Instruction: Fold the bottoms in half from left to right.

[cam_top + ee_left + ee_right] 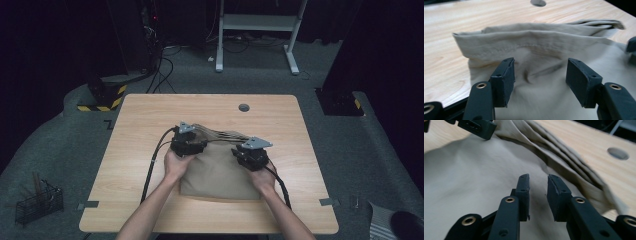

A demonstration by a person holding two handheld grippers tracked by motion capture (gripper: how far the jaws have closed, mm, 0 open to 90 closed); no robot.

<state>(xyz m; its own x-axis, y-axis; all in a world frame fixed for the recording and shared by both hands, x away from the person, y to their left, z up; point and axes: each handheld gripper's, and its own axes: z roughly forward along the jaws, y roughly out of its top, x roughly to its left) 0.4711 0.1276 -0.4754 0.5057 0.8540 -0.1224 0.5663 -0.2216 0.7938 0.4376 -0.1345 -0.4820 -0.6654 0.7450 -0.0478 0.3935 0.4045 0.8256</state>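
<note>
A beige folded cloth (220,172) lies on the wooden table (145,115), its layered edges fanned out at the far side (564,157). My left gripper (189,144) sits at the cloth's far left corner. Its jaws (539,67) stand wide open just above the fabric, short of a stitched hem (524,46). My right gripper (252,154) rests over the cloth's right side. A narrow gap separates its jaws (537,178), and no fabric is pinched between them. The left gripper's jaw (477,127) shows at the top left of the right gripper view.
A round cable hole (244,107) is set into the table near its far edge. On the floor are a wire basket (39,202) at the left, cables (162,70) and a white desk frame (257,22) behind the table.
</note>
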